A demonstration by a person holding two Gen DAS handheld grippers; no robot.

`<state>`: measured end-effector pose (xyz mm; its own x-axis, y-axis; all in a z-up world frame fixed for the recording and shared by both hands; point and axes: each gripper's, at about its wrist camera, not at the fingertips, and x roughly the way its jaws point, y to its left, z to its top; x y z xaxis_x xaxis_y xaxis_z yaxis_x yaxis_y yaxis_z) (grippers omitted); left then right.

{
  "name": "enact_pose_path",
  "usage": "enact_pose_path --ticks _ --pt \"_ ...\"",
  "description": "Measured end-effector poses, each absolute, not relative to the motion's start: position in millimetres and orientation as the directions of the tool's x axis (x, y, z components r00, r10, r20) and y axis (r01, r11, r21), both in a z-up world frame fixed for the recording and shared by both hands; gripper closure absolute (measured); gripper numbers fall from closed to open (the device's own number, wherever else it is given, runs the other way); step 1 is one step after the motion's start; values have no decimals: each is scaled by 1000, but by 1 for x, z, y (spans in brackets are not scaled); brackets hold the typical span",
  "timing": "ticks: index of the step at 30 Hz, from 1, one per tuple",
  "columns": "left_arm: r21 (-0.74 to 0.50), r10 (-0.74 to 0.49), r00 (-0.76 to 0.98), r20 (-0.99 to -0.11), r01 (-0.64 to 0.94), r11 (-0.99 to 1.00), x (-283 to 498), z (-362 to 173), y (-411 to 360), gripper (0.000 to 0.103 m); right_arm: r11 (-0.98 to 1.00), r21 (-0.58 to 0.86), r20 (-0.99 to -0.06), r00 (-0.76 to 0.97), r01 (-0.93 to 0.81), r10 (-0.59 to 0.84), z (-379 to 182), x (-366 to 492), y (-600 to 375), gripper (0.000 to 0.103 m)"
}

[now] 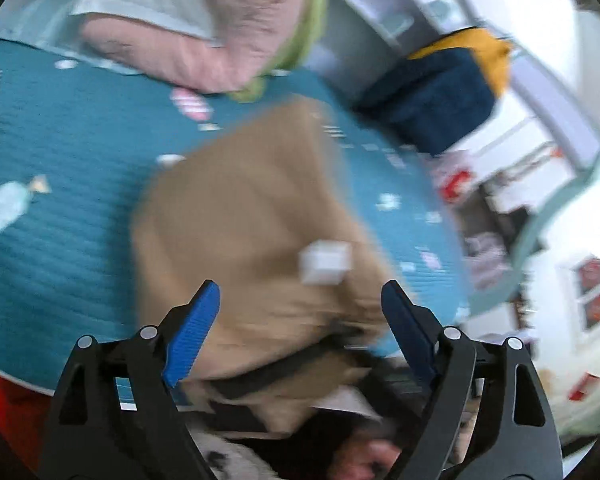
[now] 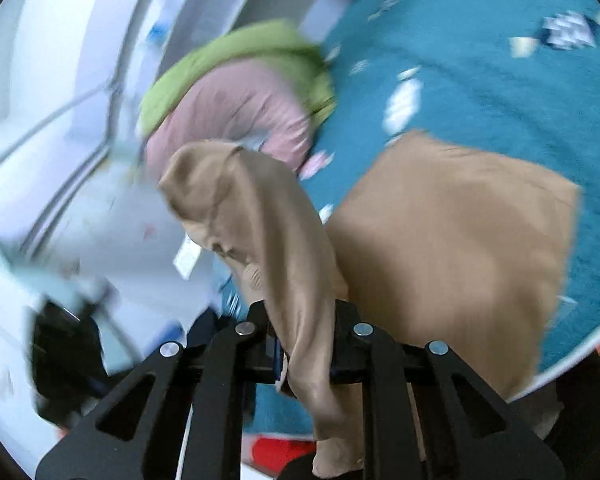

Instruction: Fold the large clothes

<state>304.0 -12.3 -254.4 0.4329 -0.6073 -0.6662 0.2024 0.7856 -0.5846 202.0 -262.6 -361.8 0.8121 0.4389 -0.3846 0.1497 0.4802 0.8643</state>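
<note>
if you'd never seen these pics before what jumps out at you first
The tan garment stands out most, spread over the teal bedspread, with one part of it bunched up and clamped in the right gripper. The left gripper hangs over the same cloth, its blue fingers spread wide with nothing between them. A pink and green bundle lies at the bed's far edge, beyond the garment.

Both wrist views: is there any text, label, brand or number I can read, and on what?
None is readable.
White tag on the tan garment: blurred, no text legible.
White marks on the teal blanket: blurred pattern, no letters to make out.
Red items beside the bed: too blurred to read.
</note>
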Motion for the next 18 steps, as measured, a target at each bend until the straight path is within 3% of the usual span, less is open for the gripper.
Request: enact_pose_path --ticks 3,7,10,13,15,18 --pt "-477 -470 432 -770 102 873 316 -295 -3 19 451 850 -454 814 273 362 -377 193 -281 88" --pt "-424 -408 316 -857 20 906 327 -353 -1 19 413 808 -561 763 419 322 -404 188 -295 83" --pt "-429 -417 259 -871 10 903 334 -382 -8 19 431 785 -591 747 445 306 -403 191 -301 79" --pt "-417 -409 224 -885 14 909 339 -400 -17 20 469 764 -605 744 443 284 -384 188 -303 65" --pt "-405 -400 224 -889 29 914 339 -401 -24 20 529 724 -627 742 443 236 -369 188 -306 45" --pt "-389 -393 233 -890 65 919 338 -398 -32 20 634 626 -660 742 454 119 -343 187 -314 27"
